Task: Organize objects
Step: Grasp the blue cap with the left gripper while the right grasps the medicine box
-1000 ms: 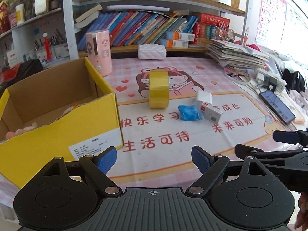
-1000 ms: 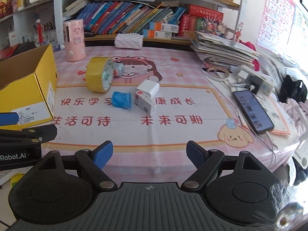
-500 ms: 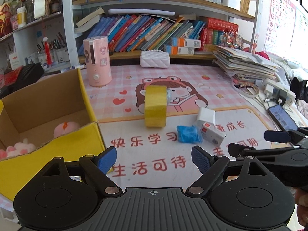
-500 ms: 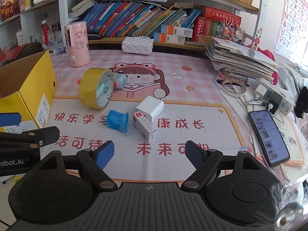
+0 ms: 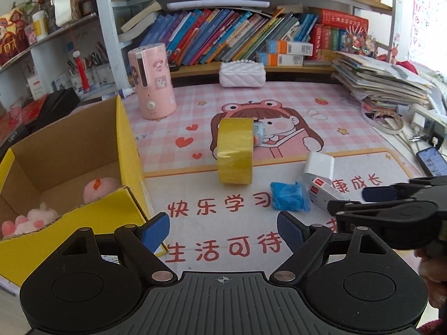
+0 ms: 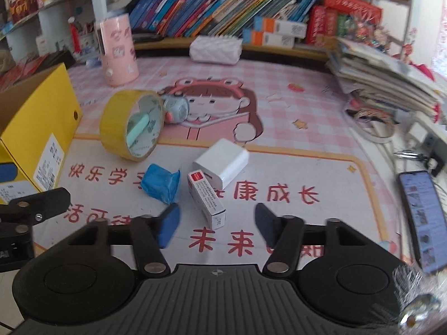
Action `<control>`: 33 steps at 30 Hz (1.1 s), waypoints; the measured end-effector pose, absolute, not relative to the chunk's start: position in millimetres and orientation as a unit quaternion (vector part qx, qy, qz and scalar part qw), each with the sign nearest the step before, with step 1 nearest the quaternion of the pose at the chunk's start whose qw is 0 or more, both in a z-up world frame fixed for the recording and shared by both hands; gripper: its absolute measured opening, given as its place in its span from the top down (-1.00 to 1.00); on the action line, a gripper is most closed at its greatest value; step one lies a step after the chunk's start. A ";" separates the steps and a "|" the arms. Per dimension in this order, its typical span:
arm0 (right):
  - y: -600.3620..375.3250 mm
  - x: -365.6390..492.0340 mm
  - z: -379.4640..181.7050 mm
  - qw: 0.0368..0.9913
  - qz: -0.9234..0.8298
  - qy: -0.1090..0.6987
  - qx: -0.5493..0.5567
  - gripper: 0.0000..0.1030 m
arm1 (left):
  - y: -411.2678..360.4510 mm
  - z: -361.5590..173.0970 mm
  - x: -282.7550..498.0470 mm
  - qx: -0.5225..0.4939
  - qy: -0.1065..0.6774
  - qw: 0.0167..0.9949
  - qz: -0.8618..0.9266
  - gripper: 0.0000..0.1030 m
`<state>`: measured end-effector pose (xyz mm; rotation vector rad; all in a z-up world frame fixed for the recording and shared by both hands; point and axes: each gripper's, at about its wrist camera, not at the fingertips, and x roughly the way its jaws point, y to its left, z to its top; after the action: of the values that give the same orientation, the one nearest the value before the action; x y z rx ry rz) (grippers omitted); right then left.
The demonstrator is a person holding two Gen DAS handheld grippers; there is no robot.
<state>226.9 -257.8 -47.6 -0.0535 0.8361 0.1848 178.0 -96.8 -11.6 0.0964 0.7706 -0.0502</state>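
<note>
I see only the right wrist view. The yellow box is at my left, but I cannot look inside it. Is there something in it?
Observer: Yes. In the left wrist view the yellow box is open on top, and pink plush toys lie on its bottom.
Operator: Thank you. Of the left gripper I see only a small part. Is it open, and does it hold anything?
Observer: The left gripper is open and holds nothing. It is beside the box's near right corner, and only the printed mat shows between its fingers.
</note>
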 end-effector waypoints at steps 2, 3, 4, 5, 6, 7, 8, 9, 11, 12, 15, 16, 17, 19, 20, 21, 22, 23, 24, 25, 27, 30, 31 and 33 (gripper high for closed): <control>-257.5 236.9 -53.5 0.905 0.102 0.411 -0.027 0.15 | -98.3 -12.2 180.1 0.046 0.379 0.924 -0.020 -0.66; -257.3 242.3 -56.5 0.904 0.106 0.414 -0.028 0.20 | -98.8 -12.6 181.1 0.045 0.381 0.923 -0.017 -0.66; -256.5 247.1 -59.4 0.902 0.111 0.416 -0.030 0.26 | -99.4 -13.0 182.3 0.044 0.383 0.923 -0.015 -0.66; -255.7 251.4 -62.4 0.900 0.117 0.419 -0.033 0.30 | -100.1 -13.2 183.5 0.043 0.384 0.922 -0.014 -0.66; -255.4 255.2 -65.0 0.897 0.123 0.422 -0.036 0.42 | -101.4 -13.6 184.9 0.042 0.386 0.922 -0.013 -0.66; -256.2 258.3 -67.3 0.895 0.131 0.426 -0.036 0.60 | -103.4 -14.1 186.2 0.041 0.387 0.921 -0.014 -0.65; -257.2 259.5 -68.1 0.893 0.139 0.427 -0.035 0.68 | -105.6 -14.8 188.0 0.041 0.389 0.920 -0.016 -0.64; -259.0 259.2 -66.5 0.894 0.142 0.425 -0.033 0.74 | -108.2 -15.9 189.8 0.040 0.391 0.919 -0.018 -0.64; -265.2 252.5 -56.1 0.907 0.135 0.398 -0.038 0.74 | -114.2 -18.8 194.9 0.038 0.396 0.917 -0.025 -0.63; -270.4 248.2 -48.6 0.915 0.137 0.377 -0.037 0.74 | -117.8 -21.0 198.2 0.035 0.398 0.916 -0.030 -0.63; -286.2 240.2 -28.2 0.933 0.124 0.335 -0.032 0.74 | -129.8 -31.5 211.5 0.026 0.413 0.909 -0.048 -0.51; -291.5 238.5 -23.7 0.936 0.120 0.330 -0.030 0.74 | -134.3 -36.1 216.8 0.024 0.418 0.907 -0.051 -0.51; -296.8 237.4 -20.4 0.937 0.119 0.329 -0.027 0.74 | -139.3 -40.5 222.2 0.023 0.424 0.904 -0.052 -0.49; -305.9 233.1 -17.1 0.937 0.115 0.330 -0.023 0.74 | -147.9 -47.5 231.6 0.025 0.430 0.901 -0.058 -0.43; -309.6 230.4 -16.3 0.936 0.116 0.331 -0.023 0.74 | -152.1 -50.3 236.4 0.026 0.431 0.900 -0.061 -0.41; -312.5 227.8 -15.9 0.936 0.117 0.331 -0.024 0.74 | -156.3 -52.8 240.8 0.027 0.431 0.900 -0.063 -0.40; -314.7 225.7 -15.7 0.936 0.118 0.330 -0.026 0.74 | -160.4 -55.0 244.9 0.029 0.431 0.899 -0.065 -0.38; -316.0 224.2 -15.6 0.936 0.120 0.330 -0.029 0.74 | -163.6 -57.1 248.4 0.031 0.431 0.899 -0.066 -0.34; -318.0 222.4 -15.3 0.936 0.120 0.330 -0.033 0.74 | -166.7 -59.6 251.9 0.034 0.431 0.899 -0.066 -0.31; -319.1 220.8 -15.5 0.936 0.121 0.329 -0.036 0.74 | -168.9 -62.0 255.1 0.037 0.432 0.899 -0.063 -0.24; -321.4 217.3 -16.7 0.936 0.124 0.328 -0.040 0.74 | -171.1 -67.1 260.4 0.039 0.436 0.898 -0.048 -0.12; -324.8 215.0 -18.7 0.934 0.128 0.332 -0.039 0.74 | -168.7 -71.4 264.3 0.029 0.442 0.896 -0.042 0.18; -326.1 214.3 -19.1 0.933 0.130 0.332 -0.039 0.74 | -168.5 -72.0 264.7 0.029 0.443 0.895 -0.041 0.20; -327.2 213.9 -20.3 0.932 0.131 0.336 -0.037 0.74 | -168.6 -70.3 263.2 0.027 0.440 0.896 -0.045 0.23</control>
<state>213.9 -327.2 -20.3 -0.0759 0.6882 0.2678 263.2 -168.6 -70.3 0.0551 0.9123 -0.0927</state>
